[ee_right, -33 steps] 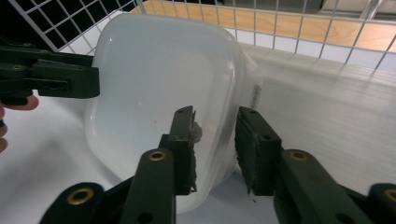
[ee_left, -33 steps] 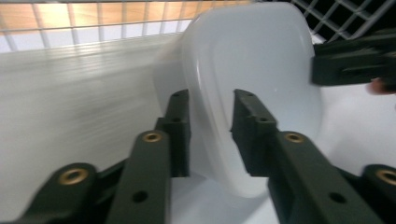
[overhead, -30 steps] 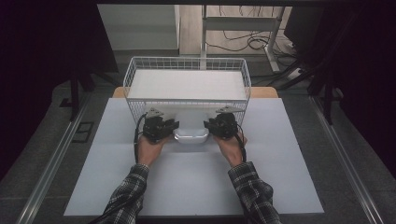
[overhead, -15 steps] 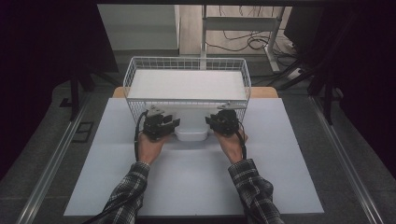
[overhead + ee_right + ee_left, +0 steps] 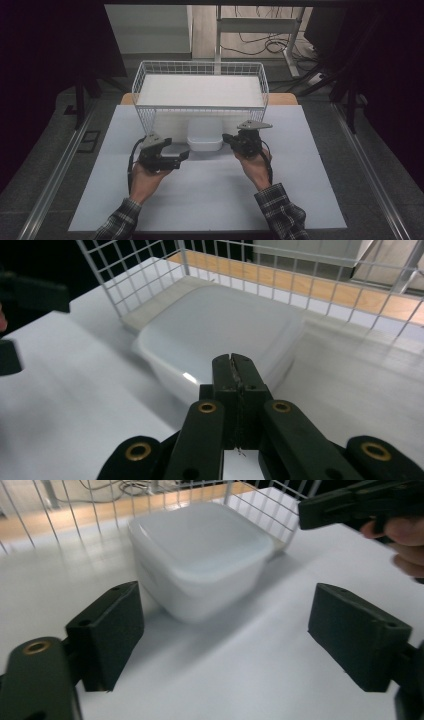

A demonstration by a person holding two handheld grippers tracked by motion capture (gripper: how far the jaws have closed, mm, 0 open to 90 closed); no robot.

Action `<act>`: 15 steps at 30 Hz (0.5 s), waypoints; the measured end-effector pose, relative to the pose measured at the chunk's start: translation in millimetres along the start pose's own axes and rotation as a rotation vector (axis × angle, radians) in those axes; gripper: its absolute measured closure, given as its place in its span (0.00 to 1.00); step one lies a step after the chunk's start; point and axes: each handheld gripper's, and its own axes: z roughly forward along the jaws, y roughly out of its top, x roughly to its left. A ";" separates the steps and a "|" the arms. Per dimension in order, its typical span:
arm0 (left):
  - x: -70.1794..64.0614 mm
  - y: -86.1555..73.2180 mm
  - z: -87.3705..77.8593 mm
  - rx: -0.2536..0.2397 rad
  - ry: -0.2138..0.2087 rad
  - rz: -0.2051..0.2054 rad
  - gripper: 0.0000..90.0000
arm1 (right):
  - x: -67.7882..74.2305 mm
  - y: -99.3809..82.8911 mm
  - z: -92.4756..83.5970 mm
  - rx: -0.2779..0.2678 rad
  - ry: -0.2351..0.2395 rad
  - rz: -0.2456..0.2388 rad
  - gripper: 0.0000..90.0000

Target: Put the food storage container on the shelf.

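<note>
**Both grippers back off the white tub**

Since the earlier frame, both hands have pulled away from the white lidded tub (image 5: 204,141): they sat tight at its two sides, and now the left gripper (image 5: 181,157) sits well off its left corner while the right gripper (image 5: 229,138) hangs just off its right side. From the high view, the tub rests on the white table (image 5: 210,200), its back half tucked under the front edge of the wire basket (image 5: 200,85).

From the left gripper view, my jaws have just been opening and now stand wide apart with only bare table between them. The tub lies ahead, clear of both pads, with the basket wires behind it.

From the right gripper view, my jaws have just been closing and are pressed flat together, holding nothing, their tip pointing at the tub's near wall without touching it as far as I can tell.

My worry is the next approach. A closed tip driven forward would likely shove the tub deeper under the basket, or skew it. The tub's smooth rounded walls could also slip out of a one-sided pinch.
</note>
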 end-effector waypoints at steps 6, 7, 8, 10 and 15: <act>-5.8 -34.6 -32.2 0.000 0.041 -0.001 0.08 | 12.8 -9.1 -6.5 0.011 0.039 -0.039 0.99; -7.7 -37.7 -37.8 -0.002 0.051 0.011 0.07 | 14.3 -10.4 -6.2 0.015 0.044 -0.045 0.99; -9.8 -41.0 -43.3 -0.007 0.059 0.022 0.07 | 15.6 -11.8 -5.7 0.019 0.053 -0.048 0.99; -13.7 -47.1 -53.2 -0.004 0.072 0.040 0.05 | 18.7 -14.7 -3.9 0.020 0.060 -0.056 0.99; -22.2 -63.2 -70.0 -0.009 0.134 0.095 0.02 | 25.7 -19.0 5.6 0.044 0.074 -0.073 0.99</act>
